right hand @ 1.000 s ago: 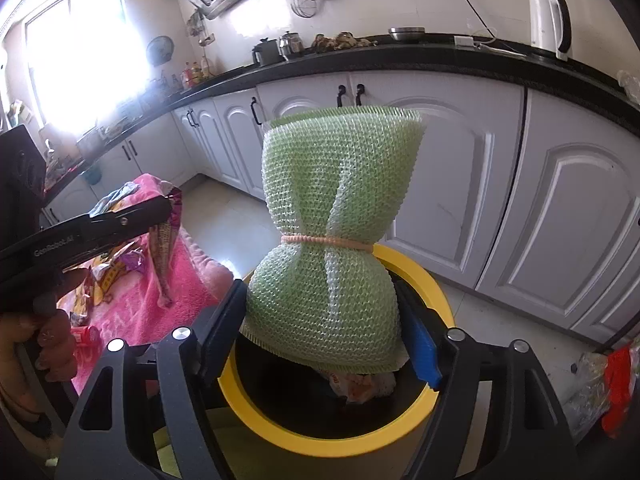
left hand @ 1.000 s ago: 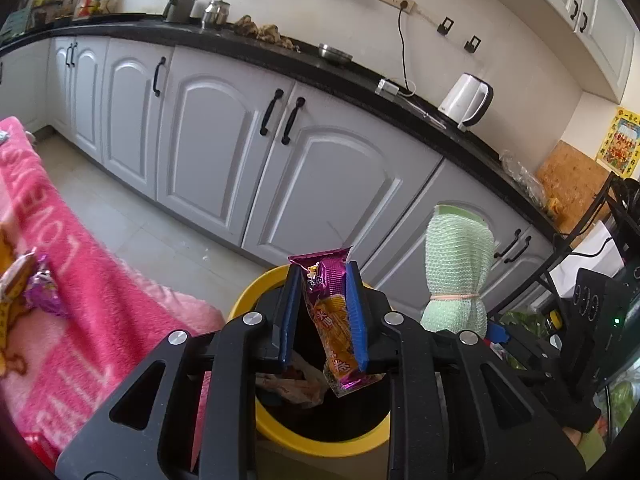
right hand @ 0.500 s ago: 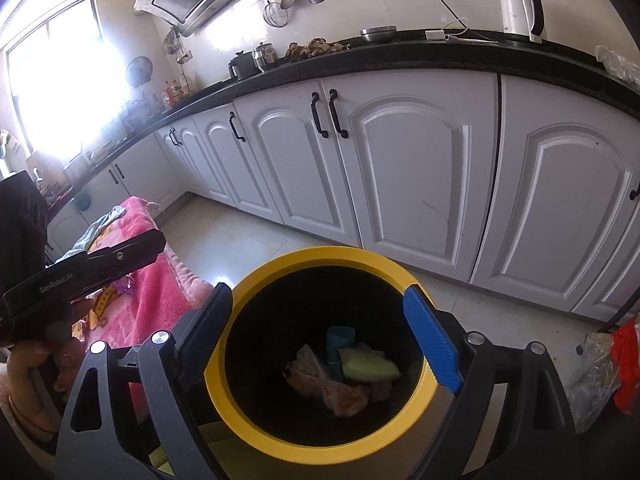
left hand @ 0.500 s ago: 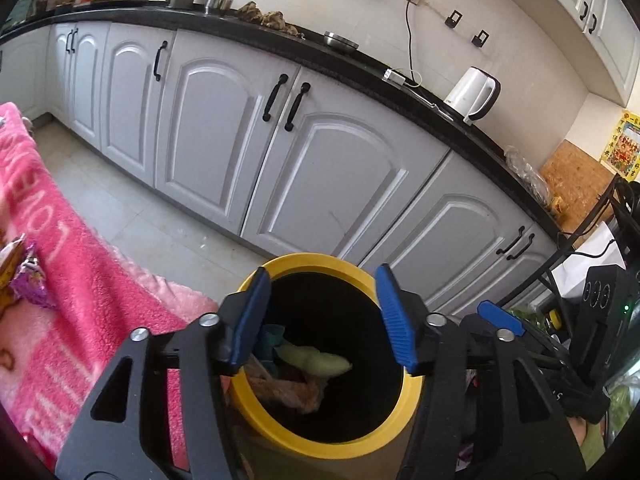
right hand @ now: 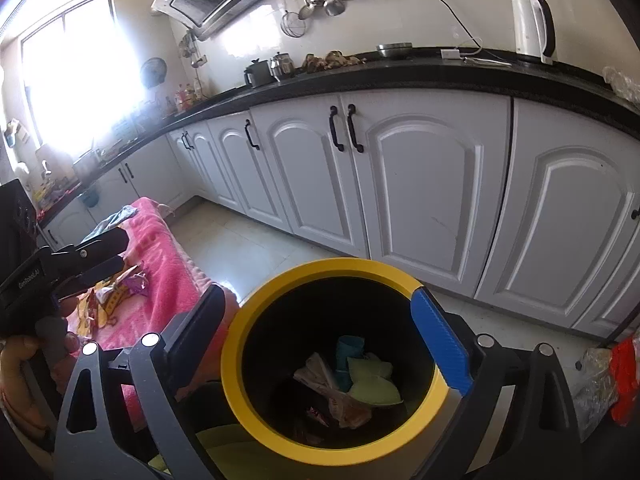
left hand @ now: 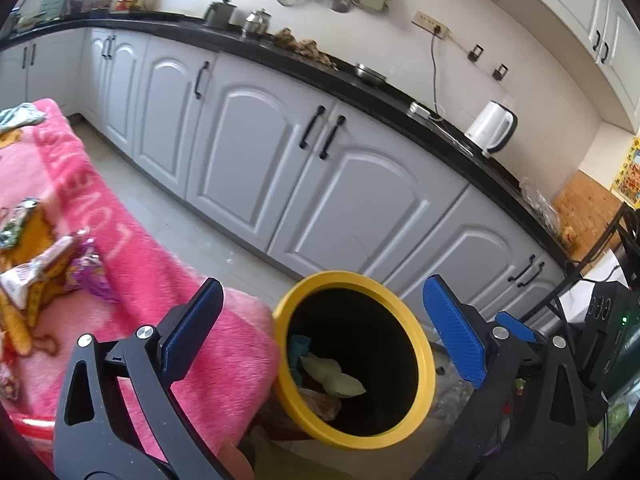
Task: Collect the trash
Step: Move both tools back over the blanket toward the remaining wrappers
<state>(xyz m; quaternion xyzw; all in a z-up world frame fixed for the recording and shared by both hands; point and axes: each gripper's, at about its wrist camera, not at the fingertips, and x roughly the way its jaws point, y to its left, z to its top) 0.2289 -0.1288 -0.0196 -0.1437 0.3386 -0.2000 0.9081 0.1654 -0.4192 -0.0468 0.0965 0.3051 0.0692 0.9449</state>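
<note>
A long run of white kitchen cabinets (right hand: 420, 184) under a black countertop (right hand: 400, 74) is seen filling the back of both views. Next biggest, a pink blanket (left hand: 132, 264) is spread on the left, with a few snack wrappers (left hand: 48, 260) still lying on it, so not all the trash is collected yet.

The yellow-rimmed trash bin (right hand: 240, 384) is parked right beside the blanket's edge on the tiled floor. Inside it a pile of trash is visible: a pale green scrubber pad (right hand: 372, 384), a crumpled snack wrapper (right hand: 340, 396) and something teal (right hand: 348, 352) that can't really be made out.

The right gripper (right hand: 332, 344) is held over the bin mouth, jaws opening and spread about as wide as the rim, nothing between the blue pads. The left gripper (left hand: 324, 340) is positioned over the bin's left side and the blanket edge, jaws also opening, also empty. In the right wrist view the left gripper is seen from the side at the far left, gripped by a hand (right hand: 20, 376).

A white electric kettle (right hand: 534, 28) is stood on the countertop.
</note>
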